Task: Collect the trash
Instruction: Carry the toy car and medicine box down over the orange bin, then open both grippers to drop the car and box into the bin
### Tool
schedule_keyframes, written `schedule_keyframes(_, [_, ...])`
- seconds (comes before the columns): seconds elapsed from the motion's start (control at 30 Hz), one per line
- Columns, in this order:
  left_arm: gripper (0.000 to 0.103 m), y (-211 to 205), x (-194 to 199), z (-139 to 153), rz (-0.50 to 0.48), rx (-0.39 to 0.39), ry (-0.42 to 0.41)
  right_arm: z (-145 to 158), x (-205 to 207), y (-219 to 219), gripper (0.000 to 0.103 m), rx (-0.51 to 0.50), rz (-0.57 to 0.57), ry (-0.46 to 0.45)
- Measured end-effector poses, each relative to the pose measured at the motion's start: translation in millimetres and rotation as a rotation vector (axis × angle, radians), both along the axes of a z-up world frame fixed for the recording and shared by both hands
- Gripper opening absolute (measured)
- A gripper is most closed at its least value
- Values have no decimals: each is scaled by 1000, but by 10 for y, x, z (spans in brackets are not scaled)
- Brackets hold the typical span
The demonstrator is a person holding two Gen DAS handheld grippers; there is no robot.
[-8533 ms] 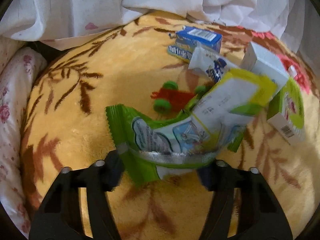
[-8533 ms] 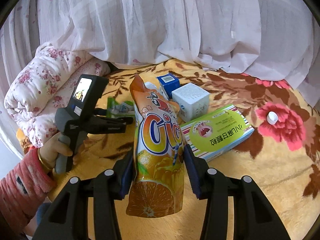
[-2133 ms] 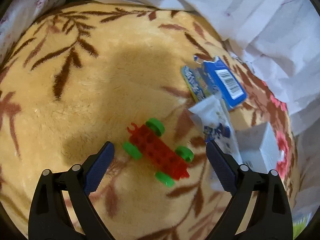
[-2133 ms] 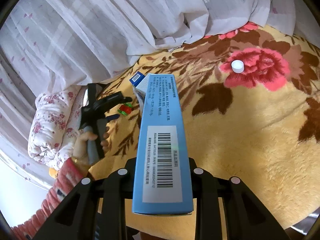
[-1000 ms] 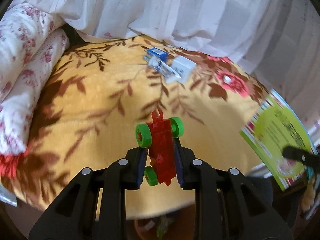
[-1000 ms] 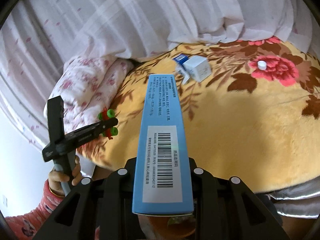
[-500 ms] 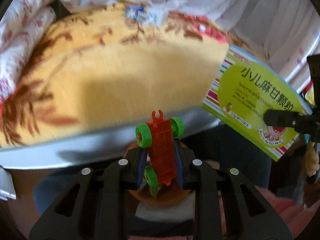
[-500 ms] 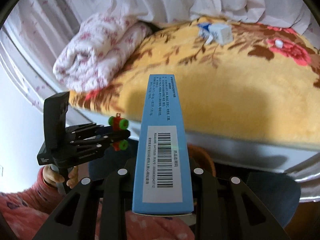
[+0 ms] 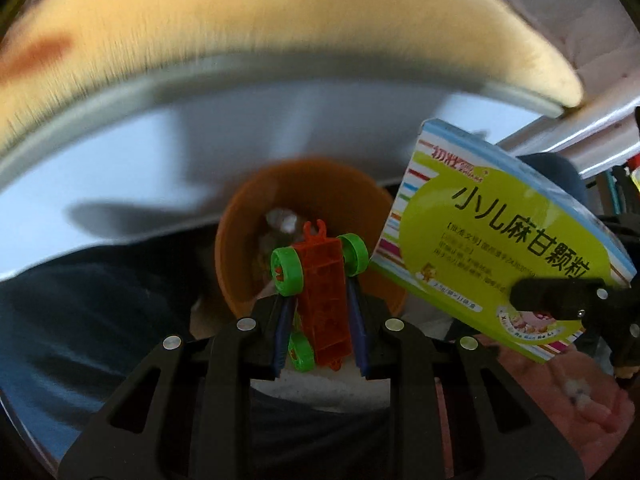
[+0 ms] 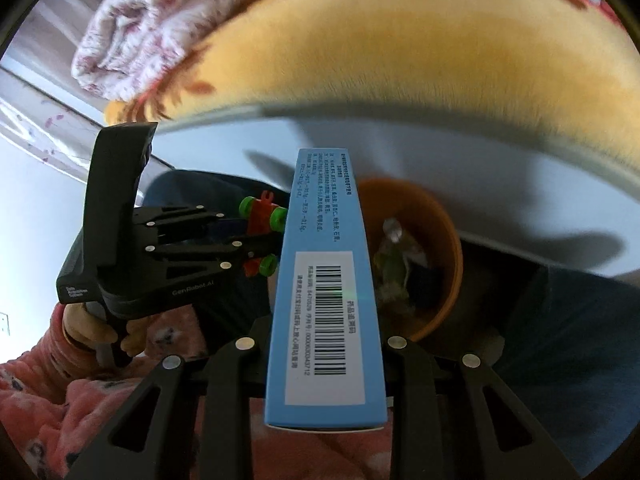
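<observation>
both grippers have dropped over the orange bin (image 9: 304, 184): left gripper (image 9: 320, 296) clamps toy car (image 9: 324, 292), right gripper (image 10: 326, 364) clamps blue box (image 10: 326, 280).

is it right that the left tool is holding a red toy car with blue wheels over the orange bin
Not quite: the wheels are green, not blue. The left wrist view shows the left tool clamped on the red plastic toy car with green wheels, held over the round orange plastic bin. The rest stands.
</observation>
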State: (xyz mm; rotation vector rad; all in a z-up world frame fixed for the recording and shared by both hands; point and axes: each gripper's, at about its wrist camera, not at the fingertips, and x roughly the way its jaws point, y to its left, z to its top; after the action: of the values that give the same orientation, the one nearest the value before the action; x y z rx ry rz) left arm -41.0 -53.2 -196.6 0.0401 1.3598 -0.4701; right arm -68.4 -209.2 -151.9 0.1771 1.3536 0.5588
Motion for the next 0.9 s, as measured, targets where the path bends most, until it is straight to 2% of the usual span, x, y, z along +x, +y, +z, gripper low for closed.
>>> schedule_keyframes(0.2, [25, -8, 125, -439, 34, 14, 133, -458, 208, -11, 27, -32, -24, 97])
schedule_keyframes(0.37, [26, -18, 195, -708, 61, 20, 230, -687, 326, -39, 31, -44, -58, 137])
schedule_keyframes(0.4, [36, -8, 194, -735, 68, 24, 241, -723, 351, -64, 38, -38, -74, 148])
schedule_keyframes(0.43, [55, 0, 207, -756, 79, 30, 252, -731, 360, -85, 58, -38, -86, 148])
schedule_keyframes(0.5, [72, 14, 242, -794, 103, 45, 254, -718, 372, -110, 67, -48, -102, 132])
schedule_keyframes(0.9, [72, -56, 207, -683, 91, 88, 207, -633, 350, -336, 71, -32, -169, 121])
